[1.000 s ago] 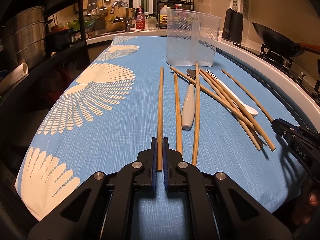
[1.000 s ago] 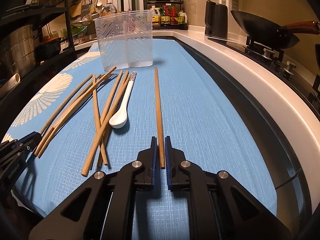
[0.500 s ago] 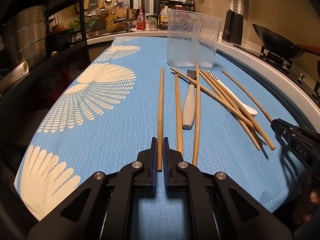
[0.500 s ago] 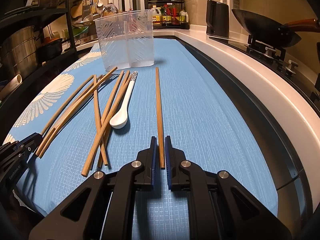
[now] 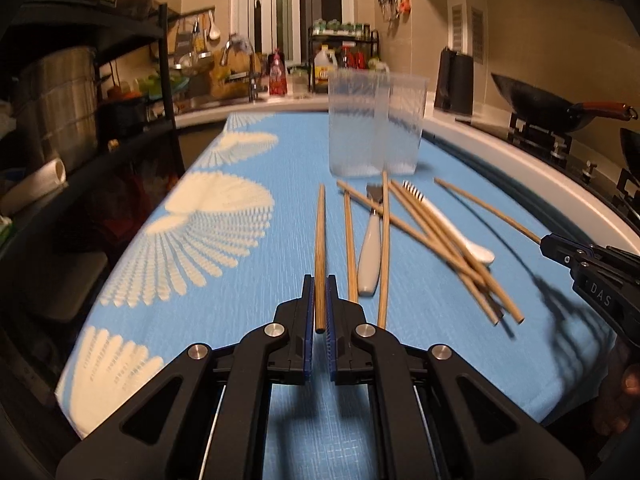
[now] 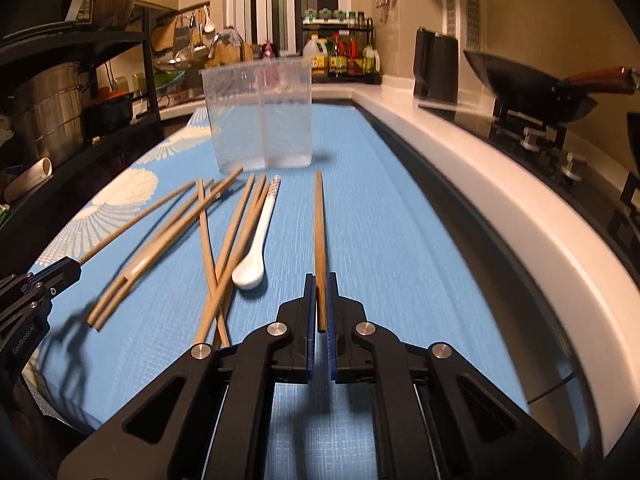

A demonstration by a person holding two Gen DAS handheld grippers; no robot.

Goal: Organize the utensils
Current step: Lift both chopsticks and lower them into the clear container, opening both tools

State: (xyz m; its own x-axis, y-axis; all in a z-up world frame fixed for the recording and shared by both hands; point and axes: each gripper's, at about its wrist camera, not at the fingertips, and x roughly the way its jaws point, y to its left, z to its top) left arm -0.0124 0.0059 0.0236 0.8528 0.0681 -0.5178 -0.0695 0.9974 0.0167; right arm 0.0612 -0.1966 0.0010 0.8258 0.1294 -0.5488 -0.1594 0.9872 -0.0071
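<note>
Left gripper (image 5: 320,300) pinches one chopstick (image 5: 320,236) near its butt; long axis runs to 12 o'clock, w/ the clear holder (image 5: 376,128) at approx 1 o'clock beyond its tip; loose chopsticks (image 5: 440,232), fork (image 5: 370,256) & white spoon (image 5: 452,228) lie at 1–2 o'clock on the blue cloth (image 5: 200,280).

Right gripper (image 6: 318,300) pinches another chopstick (image 6: 319,232), axis also to 12; holder (image 6: 260,116) sits at 11 o'clock; we judge both arms about equally near it.

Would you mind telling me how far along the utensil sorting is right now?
Nothing is sorted yet: the clear holder looks empty. In hand: the left gripper and right gripper each clamp one chopstick. Left: the loose chopsticks, white spoon and white-handled utensil on the blue cloth.
</note>
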